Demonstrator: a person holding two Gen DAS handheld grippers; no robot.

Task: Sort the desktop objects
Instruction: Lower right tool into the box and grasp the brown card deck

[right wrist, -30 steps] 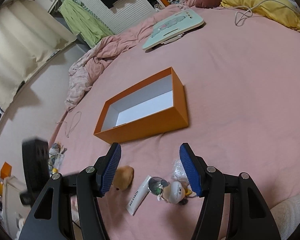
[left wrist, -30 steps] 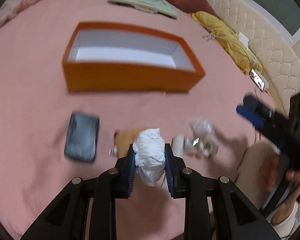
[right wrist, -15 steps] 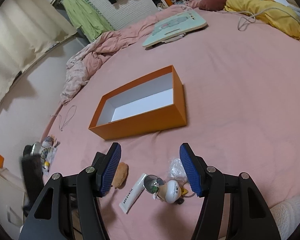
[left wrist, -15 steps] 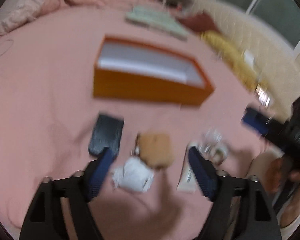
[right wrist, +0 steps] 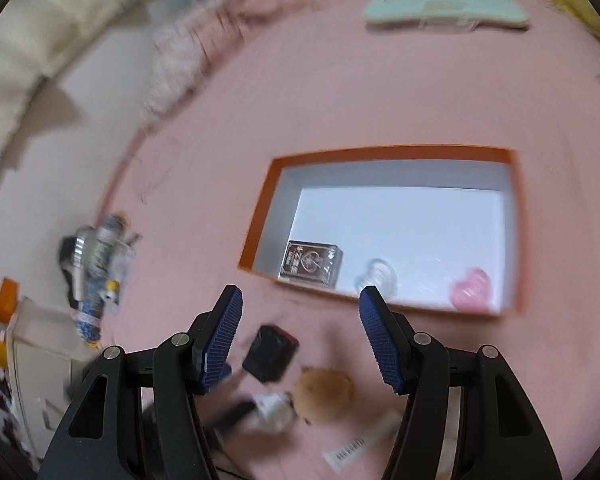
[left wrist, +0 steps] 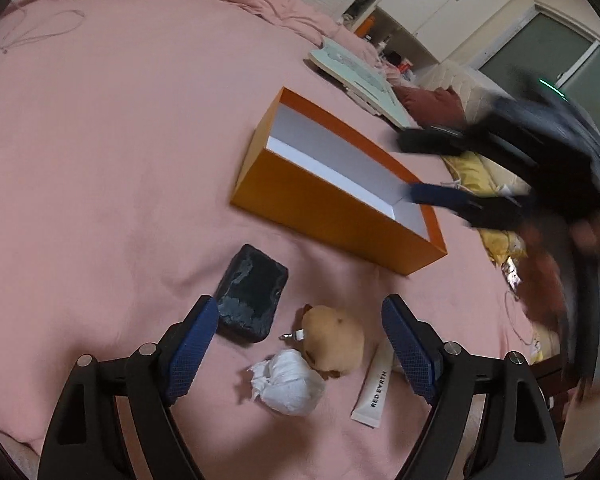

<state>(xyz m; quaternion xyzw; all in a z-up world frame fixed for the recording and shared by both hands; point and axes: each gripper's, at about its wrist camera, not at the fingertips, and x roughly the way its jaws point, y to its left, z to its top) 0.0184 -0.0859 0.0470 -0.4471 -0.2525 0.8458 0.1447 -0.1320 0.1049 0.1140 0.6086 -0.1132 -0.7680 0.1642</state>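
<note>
Two tongs are in view, both spread wide and empty. The left tongs (left wrist: pixel 296 354) have just opened; the crumpled white paper wad (left wrist: pixel 288 382) lies on the pink bed (left wrist: pixel 100 160) between their fingers, untouched, touching the tan plush toy (left wrist: pixel 334 342) and near the dark pouch (left wrist: pixel 252 298) and white tube (left wrist: pixel 374 390). The right tongs (right wrist: pixel 300 332) hover at the orange box (right wrist: pixel 380 152), which contains three items.

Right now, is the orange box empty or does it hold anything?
Not empty. In the right wrist view the orange box holds a dark card pack, a clear item and a pink item.
</note>
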